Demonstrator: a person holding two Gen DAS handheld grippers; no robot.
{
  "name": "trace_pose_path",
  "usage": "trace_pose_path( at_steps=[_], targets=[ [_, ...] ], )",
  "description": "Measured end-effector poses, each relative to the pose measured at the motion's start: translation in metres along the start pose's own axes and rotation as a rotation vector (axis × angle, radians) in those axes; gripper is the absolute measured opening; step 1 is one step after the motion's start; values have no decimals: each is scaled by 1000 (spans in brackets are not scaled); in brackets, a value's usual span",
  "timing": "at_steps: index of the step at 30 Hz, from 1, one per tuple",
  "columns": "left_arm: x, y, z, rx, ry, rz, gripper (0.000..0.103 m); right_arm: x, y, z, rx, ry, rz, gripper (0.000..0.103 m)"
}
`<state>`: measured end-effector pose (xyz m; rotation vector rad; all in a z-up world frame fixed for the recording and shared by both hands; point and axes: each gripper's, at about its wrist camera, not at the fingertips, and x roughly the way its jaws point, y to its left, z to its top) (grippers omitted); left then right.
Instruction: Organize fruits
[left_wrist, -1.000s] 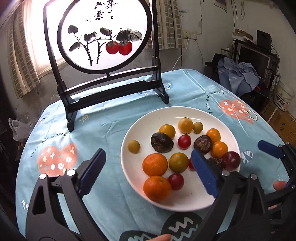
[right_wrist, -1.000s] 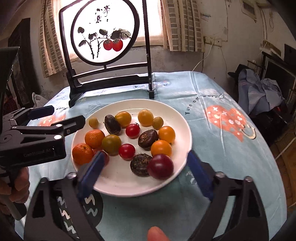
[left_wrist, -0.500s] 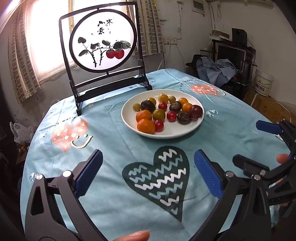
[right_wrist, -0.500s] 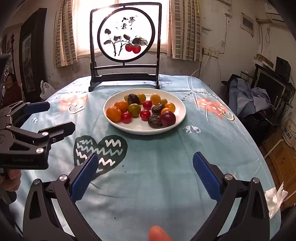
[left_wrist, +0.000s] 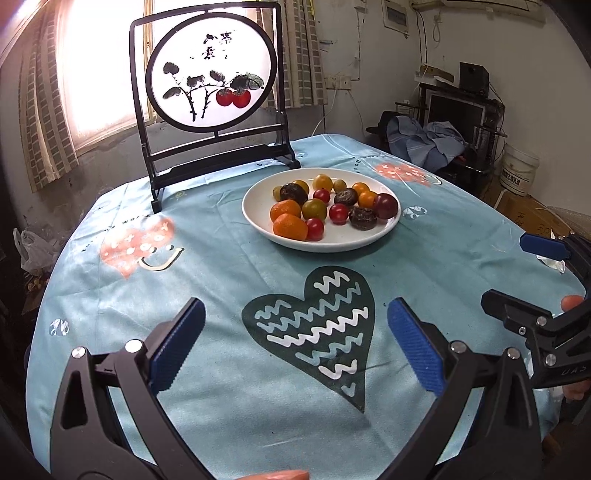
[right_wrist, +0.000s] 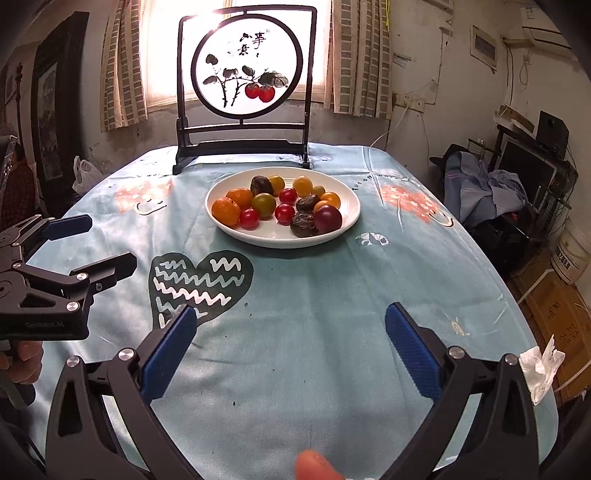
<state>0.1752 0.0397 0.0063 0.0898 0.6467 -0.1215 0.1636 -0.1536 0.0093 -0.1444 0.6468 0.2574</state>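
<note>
A white plate (left_wrist: 258, 218) (right_wrist: 347, 218) sits mid-table, filled with several fruits: two oranges (left_wrist: 290, 226) (right_wrist: 226, 211), red cherry tomatoes (left_wrist: 338, 213) (right_wrist: 284, 213), yellow and green tomatoes, dark wrinkled fruits (left_wrist: 363, 218) (right_wrist: 303, 224) and a dark red plum (left_wrist: 387, 205) (right_wrist: 328, 218). My left gripper (left_wrist: 295, 345) is open, empty, low over the near tablecloth, well short of the plate. My right gripper (right_wrist: 291, 350) is open and empty too, also near the front edge. Each gripper shows at the side of the other's view.
A black-framed round painted screen (left_wrist: 210, 70) (right_wrist: 246, 66) stands behind the plate. The light blue tablecloth (left_wrist: 221, 266) carries heart prints. A chair with clothes (right_wrist: 484, 188), a bucket and boxes stand right of the table. Crumpled plastic (right_wrist: 541, 365) lies at the right edge.
Both grippers have pulled back from right over the plate to the near side of the table. The plate and fruits stay as they were. Both stay open.
</note>
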Motion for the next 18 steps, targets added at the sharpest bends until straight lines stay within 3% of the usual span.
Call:
trace_pose_path(
  at_steps=[8,18],
  targets=[
    [0,0,-1,-3,3,1,101,1,-1,-2,5,3,0,102],
    [5,-7,-4,27,-16,59,101,7,-1,-9,30,22,43,102]
  ],
)
